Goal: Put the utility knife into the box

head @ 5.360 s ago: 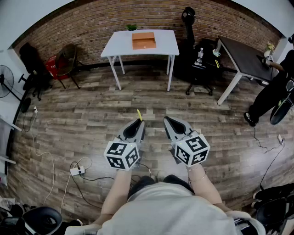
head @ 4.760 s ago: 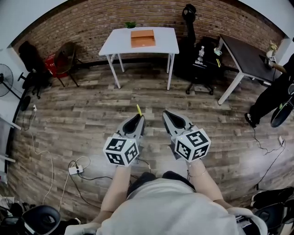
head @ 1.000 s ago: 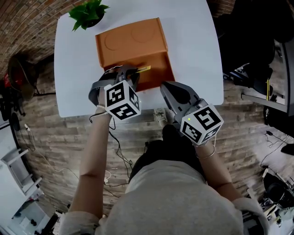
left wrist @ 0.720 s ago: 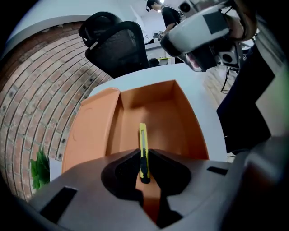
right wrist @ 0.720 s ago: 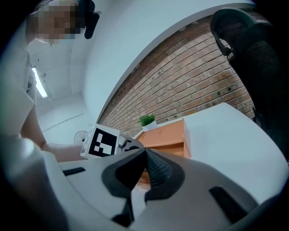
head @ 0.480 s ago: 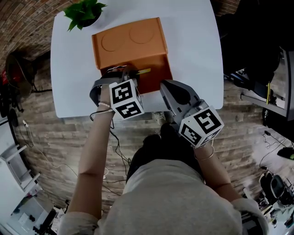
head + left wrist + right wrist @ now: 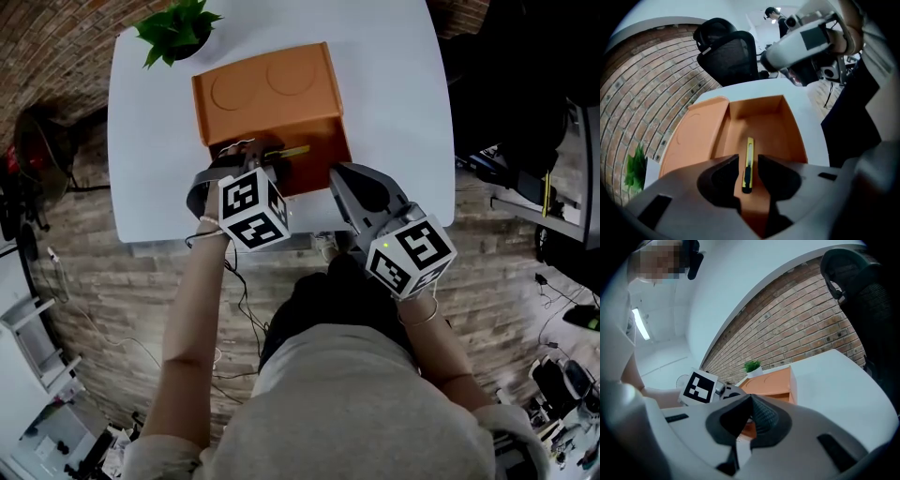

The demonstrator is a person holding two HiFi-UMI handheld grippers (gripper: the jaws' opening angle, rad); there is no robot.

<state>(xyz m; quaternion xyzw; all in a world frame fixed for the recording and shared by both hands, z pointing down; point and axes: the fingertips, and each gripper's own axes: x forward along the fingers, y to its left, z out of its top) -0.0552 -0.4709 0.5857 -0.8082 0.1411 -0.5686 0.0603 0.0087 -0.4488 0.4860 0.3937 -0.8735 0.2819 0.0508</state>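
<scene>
The orange box [image 7: 267, 86] lies on the white table [image 7: 403, 84] with its lid folded back; its open tray [image 7: 761, 119] faces me. The yellow utility knife [image 7: 748, 161] lies lengthways in the tray, its black end nearest me. My left gripper [image 7: 748, 159] hovers over the tray's near edge, open a little, its jaws either side of the knife with a gap on each side. In the head view the knife [image 7: 295, 150] pokes out past the left gripper [image 7: 272, 157]. My right gripper [image 7: 339, 176] is shut and empty, just right of the box's near corner [image 7: 774, 380].
A potted plant [image 7: 178, 28] stands at the table's far left corner, behind the box. A black office chair [image 7: 731, 51] is beyond the table's right side. The table's near edge [image 7: 309, 234] runs under both grippers; wood floor and cables lie below.
Since five seconds ago I have come from across the room up to the table. Over the last second the left gripper has stayed over the tray, shifting only slightly.
</scene>
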